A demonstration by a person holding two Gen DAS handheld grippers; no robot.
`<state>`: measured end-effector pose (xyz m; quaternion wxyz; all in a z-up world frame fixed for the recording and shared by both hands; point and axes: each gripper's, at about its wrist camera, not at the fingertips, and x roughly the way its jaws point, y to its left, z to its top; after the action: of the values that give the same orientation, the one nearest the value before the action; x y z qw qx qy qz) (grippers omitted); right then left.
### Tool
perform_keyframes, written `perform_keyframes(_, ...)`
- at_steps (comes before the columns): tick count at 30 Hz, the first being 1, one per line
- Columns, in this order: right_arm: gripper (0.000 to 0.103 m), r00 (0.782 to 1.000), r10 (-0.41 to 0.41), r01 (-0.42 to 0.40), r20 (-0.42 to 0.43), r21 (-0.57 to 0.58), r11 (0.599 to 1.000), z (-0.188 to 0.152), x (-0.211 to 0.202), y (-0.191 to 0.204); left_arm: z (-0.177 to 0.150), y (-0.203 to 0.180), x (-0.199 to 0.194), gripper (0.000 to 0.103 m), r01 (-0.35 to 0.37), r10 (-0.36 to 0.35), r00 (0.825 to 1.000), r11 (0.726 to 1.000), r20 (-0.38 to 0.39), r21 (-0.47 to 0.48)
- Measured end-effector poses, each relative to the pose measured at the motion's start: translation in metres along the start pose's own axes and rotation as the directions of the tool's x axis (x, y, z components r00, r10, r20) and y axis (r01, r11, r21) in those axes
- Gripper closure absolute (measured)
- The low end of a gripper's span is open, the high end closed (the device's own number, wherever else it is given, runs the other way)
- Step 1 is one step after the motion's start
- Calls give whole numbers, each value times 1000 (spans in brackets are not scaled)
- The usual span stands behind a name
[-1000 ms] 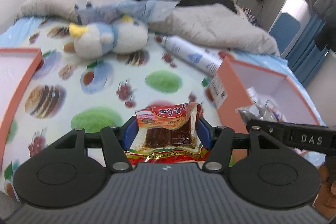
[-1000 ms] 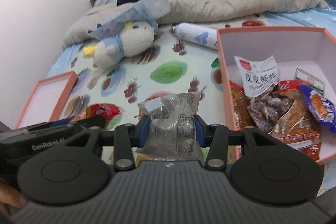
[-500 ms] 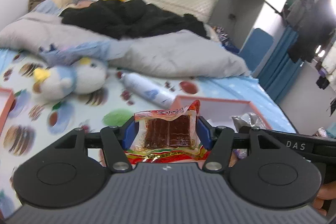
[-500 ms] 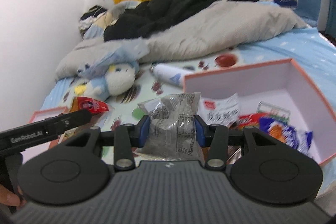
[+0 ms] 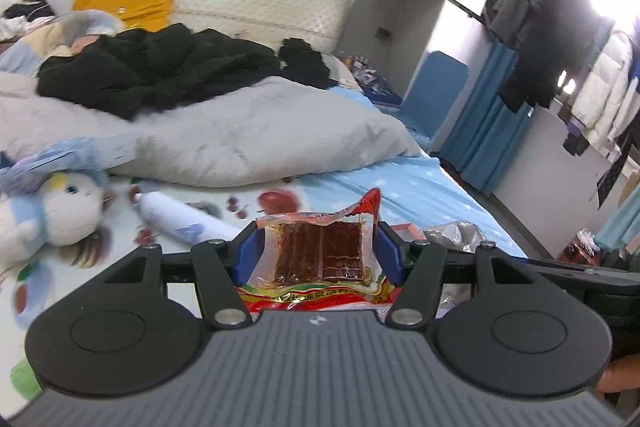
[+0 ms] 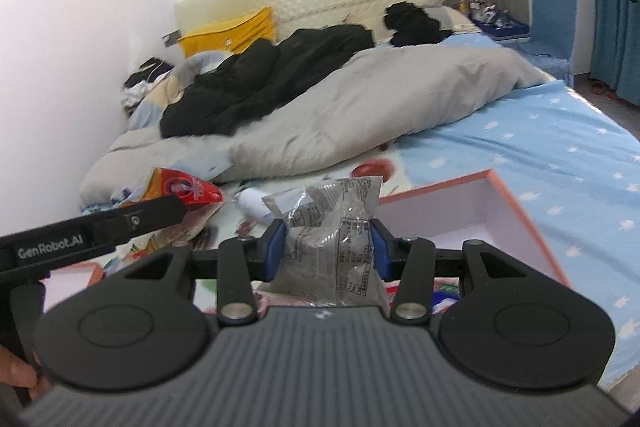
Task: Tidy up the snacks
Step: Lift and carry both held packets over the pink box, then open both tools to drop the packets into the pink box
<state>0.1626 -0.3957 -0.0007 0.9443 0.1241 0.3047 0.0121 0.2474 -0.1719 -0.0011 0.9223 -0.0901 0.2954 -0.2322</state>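
Observation:
My left gripper (image 5: pixel 316 251) is shut on a red and clear snack packet (image 5: pixel 320 251) with dark brown bars inside, held in the air above the bed. It also shows in the right wrist view (image 6: pixel 180 187) at the left. My right gripper (image 6: pixel 326 247) is shut on a clear grey snack bag (image 6: pixel 332 247), which also shows in the left wrist view (image 5: pixel 456 235). The pink box (image 6: pixel 512 203) with a white inside lies below and right of my right gripper; most of its contents are hidden behind the gripper.
A white spray bottle (image 5: pixel 180 223) and a plush toy (image 5: pixel 52 211) lie on the patterned sheet. A grey duvet (image 5: pixel 248 131) and black clothes (image 5: pixel 160 75) fill the bed's far half. The box lid (image 6: pixel 68 287) lies at the left. A blue chair (image 5: pixel 436 95) stands beyond.
Both grippers have risen and tilted up with their packets still held. The views now look across the bed toward the headboard, and the box has dropped low in the right wrist view.

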Motion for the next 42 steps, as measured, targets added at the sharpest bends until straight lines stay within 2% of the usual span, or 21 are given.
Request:
perform_keyframes(4, 55, 999, -38, 38, -13, 20, 999, 0, 12, -26, -2, -18, 37, 38, 15, -14, 999, 1000, -48, 25)
perform_keyframes(9, 55, 994, -75, 79, -78, 47, 996, -16, 38, -56, -21, -29, 92, 38, 15, -8, 989, 999, -148, 46)
perform_keyframes(15, 55, 977, -83, 99, -195, 75, 992, -47, 77, -83, -52, -25, 148, 38, 3, 13, 962, 998, -273, 59)
perform_keyframes(21, 55, 961, -69, 99, -268, 102, 990, -68, 102, -92, -76, -17, 172, 38, -15, 37, 940, 998, -338, 67)
perform_keyframes(26, 54, 955, -51, 87, -293, 111, 990, -72, 107, -97, -82, -15, 179, 36, -32, 53, 937, 997, -345, 65)
perform_keyframes(28, 51, 951, -53, 92, -306, 115, 989, -72, 110, -99, -81, -17, 177, 27, -41, 63, 936, 997, -345, 72)
perform_keyframes(29, 47, 952, -48, 88, -303, 120, 989, -72, 110, -99, -80, -17, 176, 20, -42, 65, 935, 996, -347, 72)
perform_keyframes(31, 22, 956, -58, 97, -288, 122, 988, -69, 107, -99, -77, -18, 171, 18, -42, 63, 938, 997, -342, 66)
perform_keyframes(32, 19, 959, -64, 102, -276, 125, 987, -67, 105, -99, -75, -16, 168, 18, -43, 60, 940, 997, -336, 58)
perform_keyframes(35, 19, 967, -63, 100, -245, 142, 985, -58, 95, -98, -61, -15, 154, 18, -35, 42, 948, 999, -315, 28)
perform_keyframes(42, 19, 990, -86, 101, -115, 137, 985, -22, 47, -83, -26, -24, 101, 18, -11, 20, 972, 999, -236, 42)
